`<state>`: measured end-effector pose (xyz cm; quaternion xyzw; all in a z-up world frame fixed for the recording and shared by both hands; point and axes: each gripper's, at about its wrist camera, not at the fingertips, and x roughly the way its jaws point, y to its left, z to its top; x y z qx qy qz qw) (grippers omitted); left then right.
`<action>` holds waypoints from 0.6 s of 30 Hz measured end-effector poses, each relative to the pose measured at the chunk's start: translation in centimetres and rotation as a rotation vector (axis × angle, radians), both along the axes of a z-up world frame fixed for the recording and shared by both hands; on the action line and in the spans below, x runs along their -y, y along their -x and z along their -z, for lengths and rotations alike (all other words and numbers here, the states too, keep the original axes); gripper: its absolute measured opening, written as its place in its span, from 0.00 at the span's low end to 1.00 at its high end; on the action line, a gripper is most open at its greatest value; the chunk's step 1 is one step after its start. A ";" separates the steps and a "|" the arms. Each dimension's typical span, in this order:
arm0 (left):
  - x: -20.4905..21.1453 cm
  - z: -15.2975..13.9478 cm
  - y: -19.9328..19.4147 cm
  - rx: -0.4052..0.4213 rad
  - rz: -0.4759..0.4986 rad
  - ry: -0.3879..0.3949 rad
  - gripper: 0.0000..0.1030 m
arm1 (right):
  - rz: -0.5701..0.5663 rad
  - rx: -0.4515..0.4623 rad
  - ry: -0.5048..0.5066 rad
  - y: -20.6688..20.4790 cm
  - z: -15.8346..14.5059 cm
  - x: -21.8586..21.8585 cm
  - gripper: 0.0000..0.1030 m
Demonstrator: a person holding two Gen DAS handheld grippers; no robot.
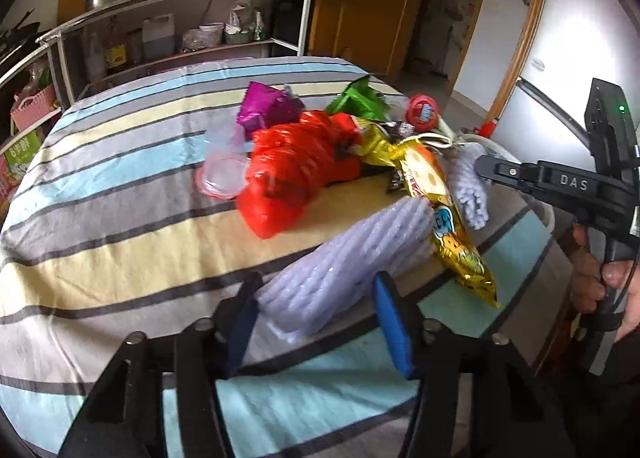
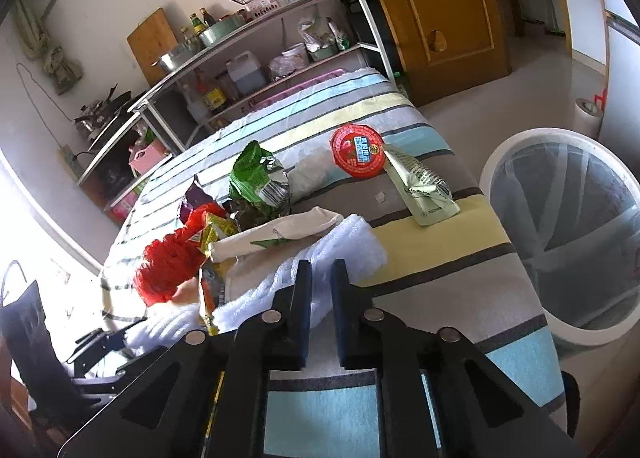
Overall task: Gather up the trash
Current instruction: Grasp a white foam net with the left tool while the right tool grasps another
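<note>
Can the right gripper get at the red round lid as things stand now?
Probably yes. The red round lid lies in the open on the striped cloth, ahead of the right gripper. Only the white foam wrap lies low beneath its nearly closed jaws.

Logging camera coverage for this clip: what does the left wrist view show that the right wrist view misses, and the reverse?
Only the left wrist view shows the clear plastic lid with a pink rim and the gold cartoon snack bag. Only the right wrist view shows the white trash bin beside the table and the pale green pouch. Both share the red plastic bag, the green wrapper, the red round lid and the striped tablecloth.
</note>
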<state>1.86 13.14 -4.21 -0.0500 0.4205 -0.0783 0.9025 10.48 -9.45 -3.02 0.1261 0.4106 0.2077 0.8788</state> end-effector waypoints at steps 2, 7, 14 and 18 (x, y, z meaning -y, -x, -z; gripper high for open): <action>0.3 -0.1 0.3 0.003 0.010 0.015 0.46 | -0.002 0.007 -0.006 0.2 -0.2 0.2 0.09; 1.2 -0.2 0.5 -0.001 0.030 0.031 0.38 | 0.012 0.033 -0.019 0.4 -0.7 1.0 0.09; 2.0 -0.9 1.1 0.023 0.059 0.087 0.28 | 0.009 0.057 -0.054 1.1 -1.8 2.4 0.08; 2.5 -1.6 1.6 0.053 0.049 0.102 0.22 | 0.026 0.065 -0.062 1.3 -2.3 3.6 0.08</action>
